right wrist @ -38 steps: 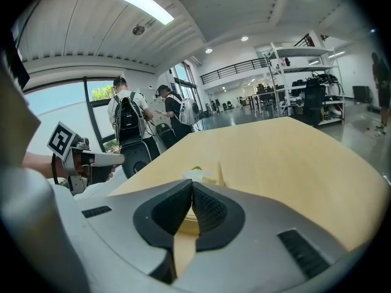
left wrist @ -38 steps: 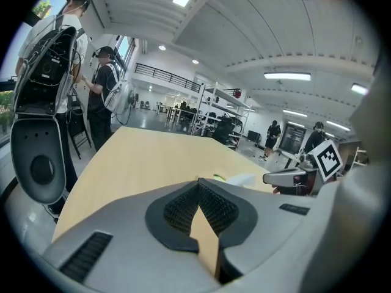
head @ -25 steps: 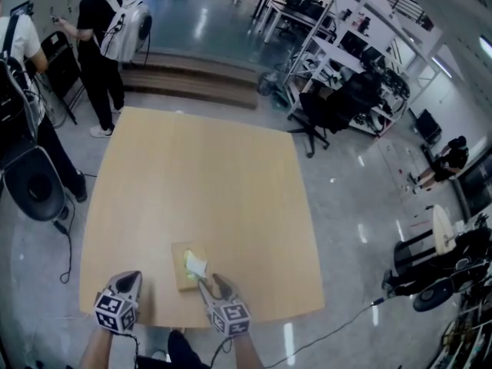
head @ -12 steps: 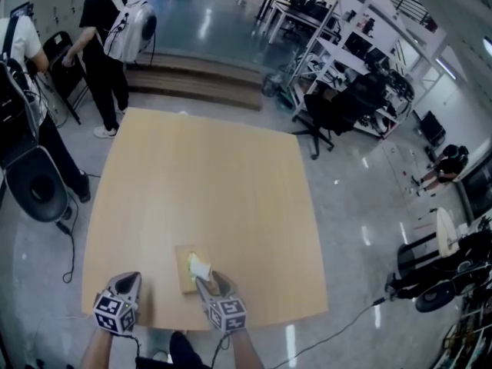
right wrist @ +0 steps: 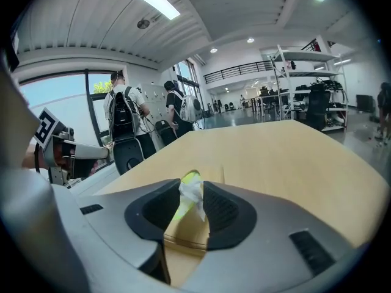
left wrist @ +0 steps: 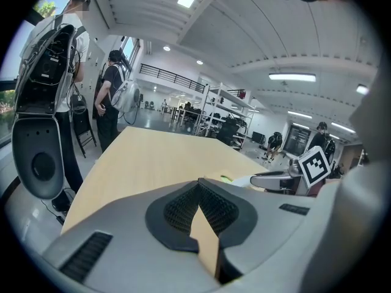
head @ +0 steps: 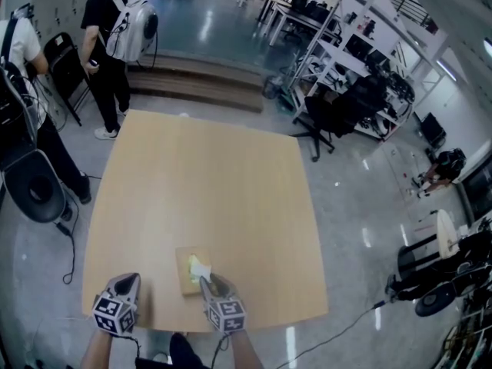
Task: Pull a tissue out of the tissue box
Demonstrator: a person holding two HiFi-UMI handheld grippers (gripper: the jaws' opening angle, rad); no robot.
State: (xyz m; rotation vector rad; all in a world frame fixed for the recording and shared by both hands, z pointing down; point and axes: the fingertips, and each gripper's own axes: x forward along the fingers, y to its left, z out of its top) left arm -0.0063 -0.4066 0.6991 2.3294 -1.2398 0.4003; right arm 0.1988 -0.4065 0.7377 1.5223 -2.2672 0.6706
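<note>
**A:** What is the right claw [right wrist: 192, 184] doing?

**B:** Its jaws have just been closing. They stand partly apart, with the white tissue [right wrist: 193, 195] upright between the pads, and I cannot see them squeezing it. Right under the claw lies the tan tissue box [right wrist: 186, 232], and the tissue sticks up out of its top.

**A:** And the other one?

**B:** The left claw [left wrist: 199, 182] is closed, tips touching, with nothing in it. It sits off to the right claw's left, apart from the box.

**A:** How much room is there to move?

**B:** Plenty ahead. Beyond both claws the worktop [head: 200, 175] runs bare to its far edge. Behind them the near edge is close, and the left claw is also near the worktop's left edge.

**A:** Do the views differ?

**B:** Only the right gripper view shows the tissue between the pads. From the head view it is just a white tuft at the claw's tip. The head view alone shows all four worktop edges and the box's whole outline. Each gripper view catches the other claw off to its side.

**A:** Counts?

**B:** Two claws, one box, one tissue showing, one worktop. Far past the left claw, off the far left corner, stand a person with a backpack [head: 115, 29] and a second person [head: 15, 52].
</note>
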